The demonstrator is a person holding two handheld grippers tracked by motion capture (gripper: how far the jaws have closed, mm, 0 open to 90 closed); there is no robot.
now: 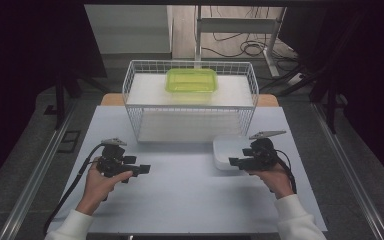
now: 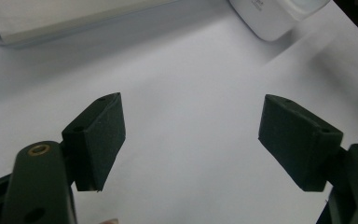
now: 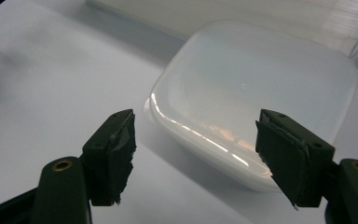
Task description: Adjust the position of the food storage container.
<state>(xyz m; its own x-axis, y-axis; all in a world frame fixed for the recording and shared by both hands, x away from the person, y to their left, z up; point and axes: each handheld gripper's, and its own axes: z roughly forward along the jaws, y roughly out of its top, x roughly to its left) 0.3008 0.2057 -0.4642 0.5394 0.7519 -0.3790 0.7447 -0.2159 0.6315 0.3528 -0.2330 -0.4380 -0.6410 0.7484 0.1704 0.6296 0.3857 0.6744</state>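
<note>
Right gripper [image 1: 232, 162]: hovering low over the table, jaws standing spread wide and pinching nothing, pointing at the near edge of the white rounded-square plastic container [image 1: 226, 151]. In the right gripper view the container [image 3: 256, 93] is sitting just beyond the pads, not between them.

Left gripper [image 1: 144, 169]: jaws also gaping wide, nothing in them, just bare tabletop showing between the pads in the left gripper view.

White container: lying on the pale grey table [image 1: 180, 195], right of centre, just in front of the white wire basket [image 1: 135, 107] and close to its right front corner.

Basket: standing at the back of the table with a lime-green translucent plastic box [image 1: 191, 80] sitting up on a white block inside it.

Hands: both resting near the table's front half, well apart from each other.
</note>
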